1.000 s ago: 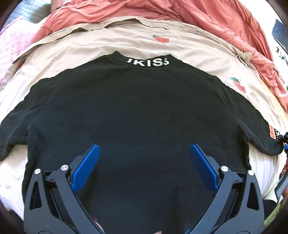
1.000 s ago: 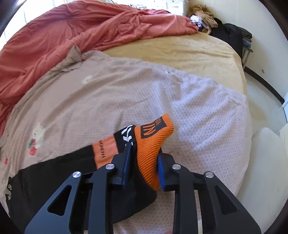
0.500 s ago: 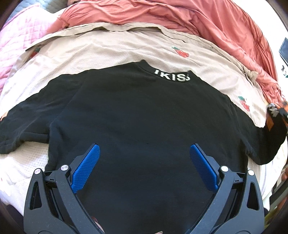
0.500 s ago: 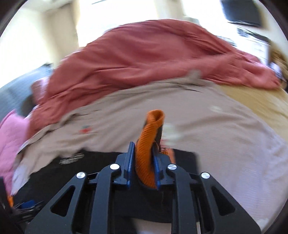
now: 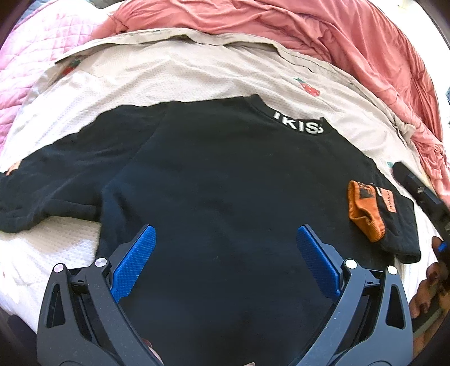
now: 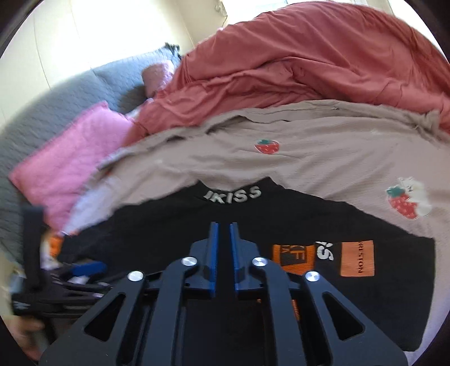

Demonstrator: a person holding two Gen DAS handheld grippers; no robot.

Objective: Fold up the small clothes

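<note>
Left wrist view: left gripper wide open, empty, over black sweatshirt spread flat on beige strawberry blanket. Right sleeve folded onto body, orange cuff lying on top.

Right wrist view: right gripper jaws narrowly parted, just opening slightly, nothing between; cuff lies just beside, free.

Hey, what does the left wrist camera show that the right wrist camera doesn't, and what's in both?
Only the left wrist view shows the shirt's spread-out sleeve lying flat on the blanket, and the left gripper hovering wide open over the shirt's body. Only the right wrist view shows the grey couch behind the pink pillow, and the right gripper nearly shut with nothing between its fingers. Both show the black shirt with its lettered collar, the folded-in sleeve with the orange cuff, the strawberry blanket and the red comforter.
</note>
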